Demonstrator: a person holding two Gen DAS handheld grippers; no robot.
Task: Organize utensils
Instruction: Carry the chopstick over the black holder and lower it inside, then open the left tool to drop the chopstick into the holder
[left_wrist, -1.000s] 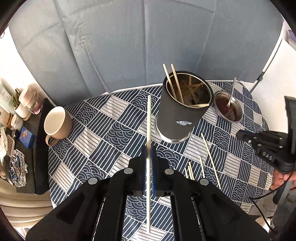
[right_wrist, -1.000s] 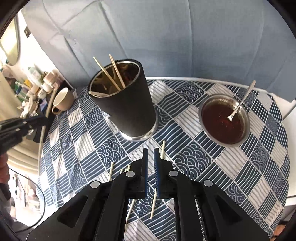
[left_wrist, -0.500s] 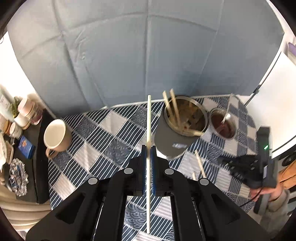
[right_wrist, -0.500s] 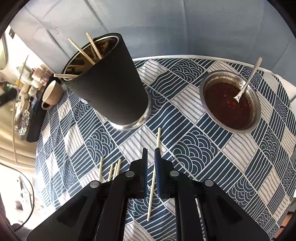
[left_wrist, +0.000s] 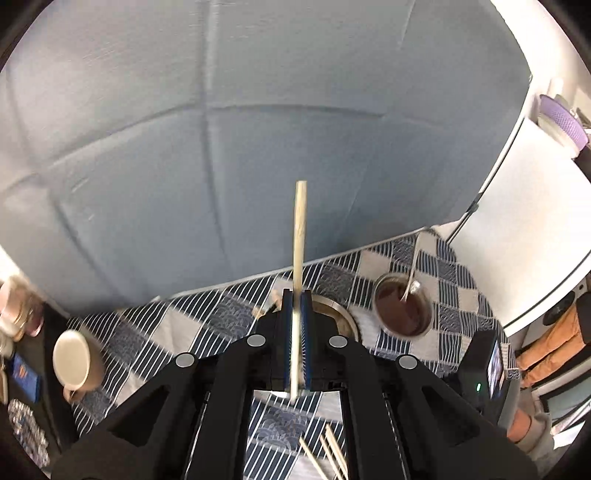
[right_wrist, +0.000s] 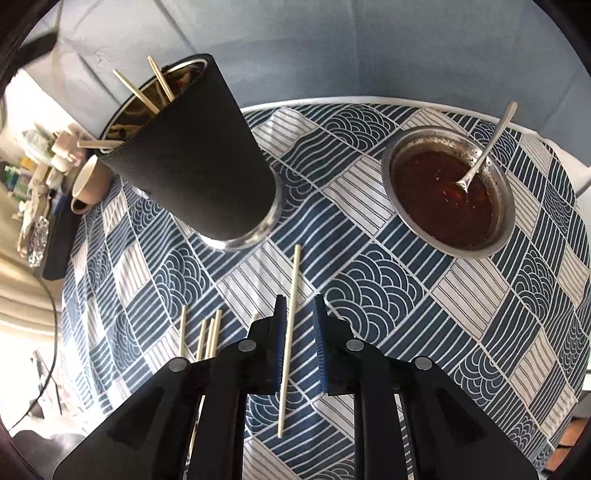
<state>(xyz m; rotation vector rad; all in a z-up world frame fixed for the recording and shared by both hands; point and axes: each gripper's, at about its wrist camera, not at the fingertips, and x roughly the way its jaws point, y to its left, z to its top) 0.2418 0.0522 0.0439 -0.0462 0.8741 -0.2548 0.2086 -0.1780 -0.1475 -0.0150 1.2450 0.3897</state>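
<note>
Left gripper is clamped on one chopstick, fingers nearly together with the stick upright between them. It has risen since a second ago: the black cup filled mid-frame then, and now only its rim peeks out right behind the fingers. Judgement: the stick is lined up above the cup, drop-in comes next.

Right gripper has come lower over the desk; its fingers are opening, a narrow gap straddling a loose chopstick that lies flat, not yet pinched. More loose sticks lie just to the left, so several remain to collect.

Sauce bowl with spoon stands apart, mug at the desk edge.

Readable writing: none in the current views; the cup's logo is out of sight.
</note>
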